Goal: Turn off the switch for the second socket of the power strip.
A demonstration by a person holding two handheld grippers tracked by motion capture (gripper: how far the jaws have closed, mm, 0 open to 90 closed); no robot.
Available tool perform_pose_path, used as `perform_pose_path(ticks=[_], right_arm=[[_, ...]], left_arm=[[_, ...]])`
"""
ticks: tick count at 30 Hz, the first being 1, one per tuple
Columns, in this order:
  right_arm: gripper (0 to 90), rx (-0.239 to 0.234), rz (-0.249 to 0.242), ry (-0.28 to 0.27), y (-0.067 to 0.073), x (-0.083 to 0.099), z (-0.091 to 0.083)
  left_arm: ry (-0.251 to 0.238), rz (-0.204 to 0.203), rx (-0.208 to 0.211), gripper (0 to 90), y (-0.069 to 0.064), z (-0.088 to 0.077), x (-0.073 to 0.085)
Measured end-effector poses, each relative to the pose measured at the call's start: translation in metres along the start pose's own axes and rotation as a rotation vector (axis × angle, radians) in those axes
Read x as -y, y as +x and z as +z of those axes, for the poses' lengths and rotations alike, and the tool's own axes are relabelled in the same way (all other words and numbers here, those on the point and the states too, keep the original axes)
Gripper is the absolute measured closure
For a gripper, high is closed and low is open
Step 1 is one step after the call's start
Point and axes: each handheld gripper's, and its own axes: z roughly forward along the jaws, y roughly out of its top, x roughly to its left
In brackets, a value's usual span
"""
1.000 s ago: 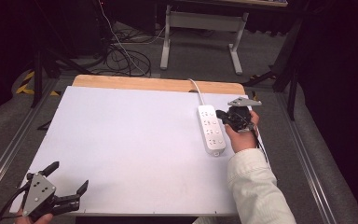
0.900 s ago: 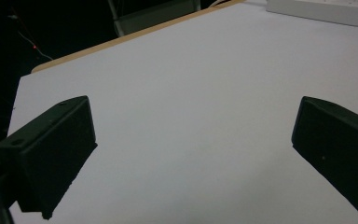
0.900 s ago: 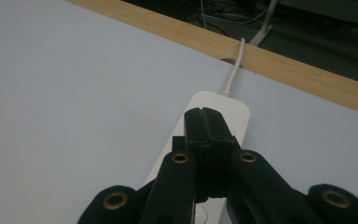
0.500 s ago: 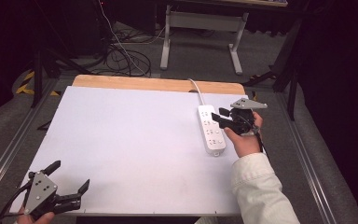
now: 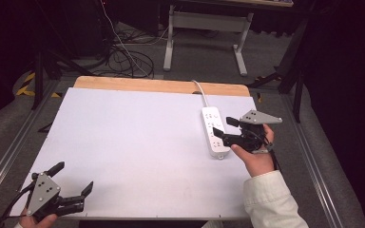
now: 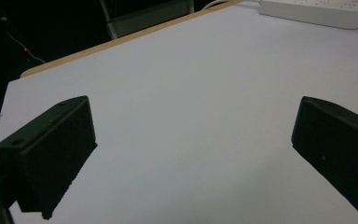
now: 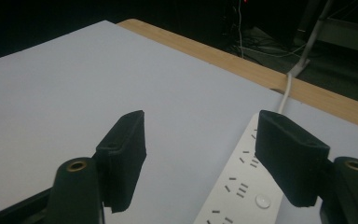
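**Right gripper open over the power strip, left gripper idle at the near corner**

White power strip (image 5: pixel 214 132) lying flat on the white table top (image 5: pixel 133 142), close to its right edge, long side running away from the person. White cord (image 5: pixel 200 88) leaving the strip's far end and passing over the wooden strip (image 5: pixel 161 86) at the back of the table.

Right gripper (image 5: pixel 225 129) held just right of the power strip, at its near half, jaws pointing left across it. Jaws wide apart, having just been opening, with nothing clamped between them. In the right gripper view (image 7: pixel 200 154), power strip (image 7: pixel 240 186) seen below the gap, nearer the right-hand jaw, sockets and a round button visible, pads clear of its surface. Whether a jaw tip grazes the strip's casing: cannot tell.

Left gripper (image 5: pixel 71 179) well apart from the power strip, at the table's near left corner, low over the surface. Jaws spread wide, nothing between them but bare table (image 6: pixel 191 121). Power strip (image 6: pixel 317 11) visible far off at the top right of the left gripper view.
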Motion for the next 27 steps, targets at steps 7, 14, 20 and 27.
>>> perform_pose_path(ticks=[7,14,20,27], right_arm=[[28.1,-0.041,-0.001,-0.015,0.011,0.01,-0.016],[25.5,-0.112,-0.025,-0.026,0.02,0.026,-0.03],[23.7,-0.142,-0.002,-0.046,0.023,0.045,-0.037],[22.5,-0.161,-0.011,-0.034,0.028,0.066,-0.035]], left_arm=[[-0.001,-0.007,0.001,0.4,0.0,0.0,0.0],[-0.002,-0.013,0.01,0.4,0.001,-0.001,-0.001],[-0.007,-0.026,0.016,0.4,0.001,-0.002,-0.001],[-0.012,-0.034,0.025,0.4,0.0,-0.002,-0.001]])
